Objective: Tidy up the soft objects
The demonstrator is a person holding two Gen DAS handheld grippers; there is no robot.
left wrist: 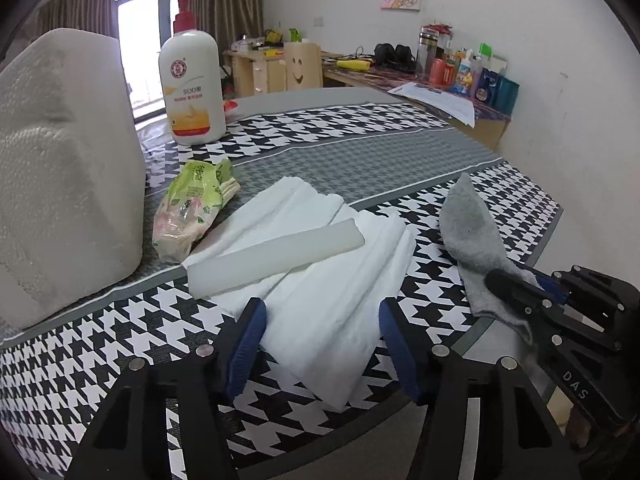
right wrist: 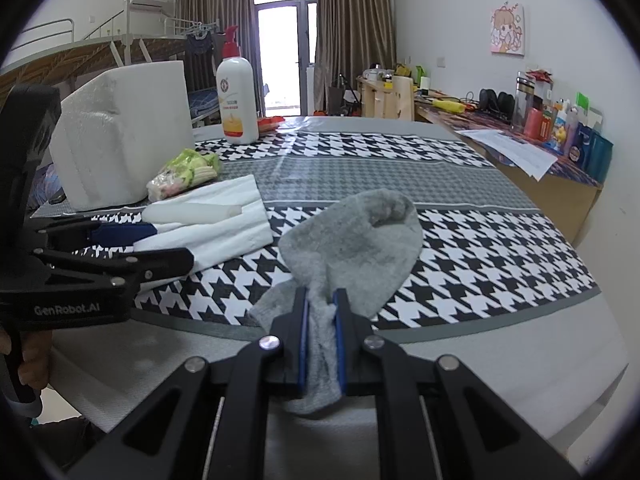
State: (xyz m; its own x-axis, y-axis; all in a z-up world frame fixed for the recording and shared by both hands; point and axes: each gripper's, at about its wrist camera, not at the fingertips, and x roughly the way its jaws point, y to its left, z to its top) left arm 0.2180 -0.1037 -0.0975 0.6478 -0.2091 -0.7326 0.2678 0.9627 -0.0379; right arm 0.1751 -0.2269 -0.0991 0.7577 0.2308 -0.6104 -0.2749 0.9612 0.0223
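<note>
While pinched, grey sock [right wrist: 352, 248] bunches up (fuzzy, limp).

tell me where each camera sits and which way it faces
Left wrist: on the left gripper, angled down at the folded white cloth between its open fingers; the right gripper shows at right.
Right wrist: on the right gripper, angled down across the table, shut on the grey sock; the left gripper and a hand show at left.
Shared: cloth, sock, white pump bottle, houndstooth tablecloth.
</note>
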